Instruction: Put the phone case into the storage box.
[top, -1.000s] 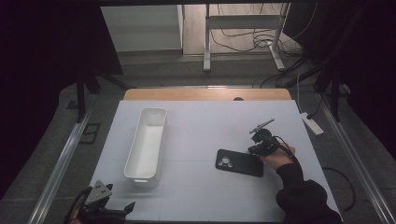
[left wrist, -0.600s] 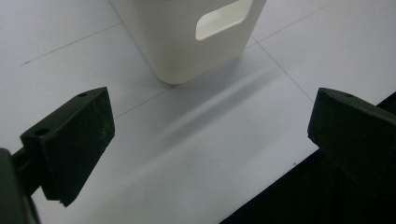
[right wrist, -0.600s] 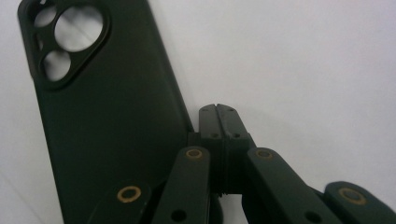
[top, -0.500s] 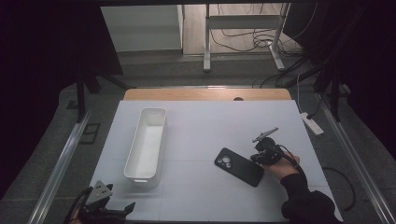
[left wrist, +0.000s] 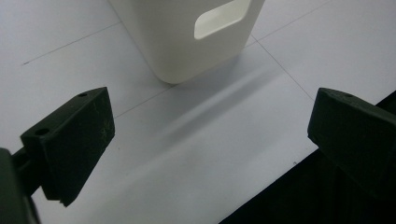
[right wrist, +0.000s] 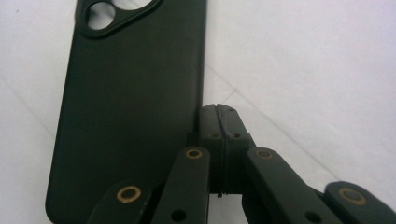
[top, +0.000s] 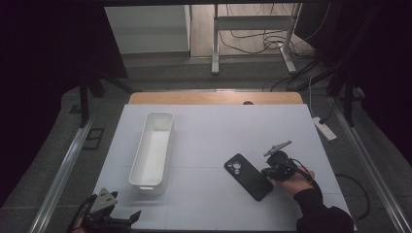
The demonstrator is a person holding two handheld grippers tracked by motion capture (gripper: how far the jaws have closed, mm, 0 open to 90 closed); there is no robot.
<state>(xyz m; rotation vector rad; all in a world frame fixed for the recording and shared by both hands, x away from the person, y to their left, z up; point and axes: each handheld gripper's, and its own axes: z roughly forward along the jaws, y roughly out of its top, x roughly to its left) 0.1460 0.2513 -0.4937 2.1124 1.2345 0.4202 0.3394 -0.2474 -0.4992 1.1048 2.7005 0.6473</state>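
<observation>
While the right claw is pressing shut beside the black phone case, nudging it, it could be sliding away; the left claw is waiting open.

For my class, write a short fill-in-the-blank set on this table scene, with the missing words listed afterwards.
1. The right tongs are ____, jaws pressed together beside the phone case.
2. The left tongs are ____, jaws spread wide.
3. The phone case is coloured ____.
4. The bin on the table is coloured ____.

Missing words: shut; open; black; white
</observation>
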